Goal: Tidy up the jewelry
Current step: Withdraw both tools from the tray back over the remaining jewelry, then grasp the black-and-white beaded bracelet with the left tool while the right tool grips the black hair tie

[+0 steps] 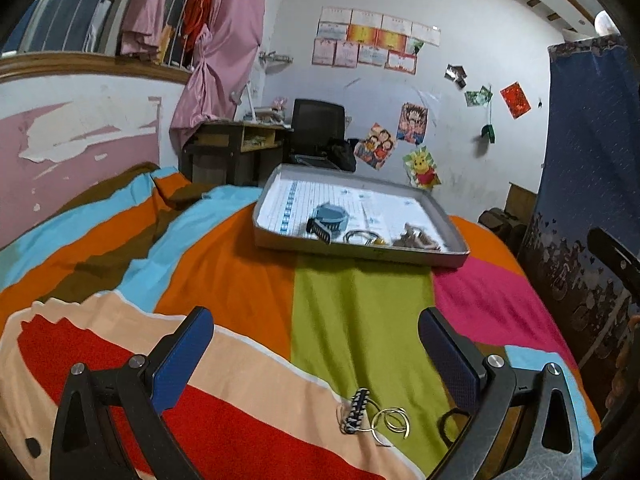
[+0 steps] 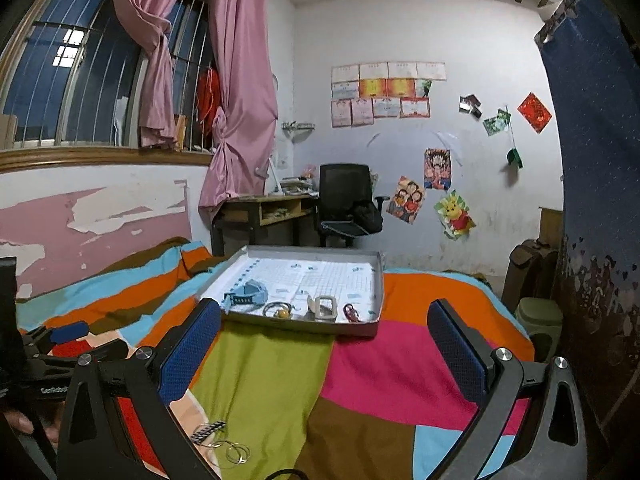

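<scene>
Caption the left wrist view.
Open left gripper above hoop earrings and hair clip; jewelry tray beyond.

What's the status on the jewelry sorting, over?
Both tongs, left and right, open, empty. Beaded black hair clip and thin gold hoop rings loose on striped bedspread. Shallow grey cardboard tray ahead, path unobstructed.

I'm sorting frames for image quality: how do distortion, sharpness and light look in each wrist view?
Left wrist view: strong fisheye bending with black corners; the tray is fairly sharp, while the hoop earrings near the bottom are softer. Right wrist view: the same curved edges; window bars bow, the window is dark blue, room light is even, and the left gripper at the left edge is dim.
</scene>
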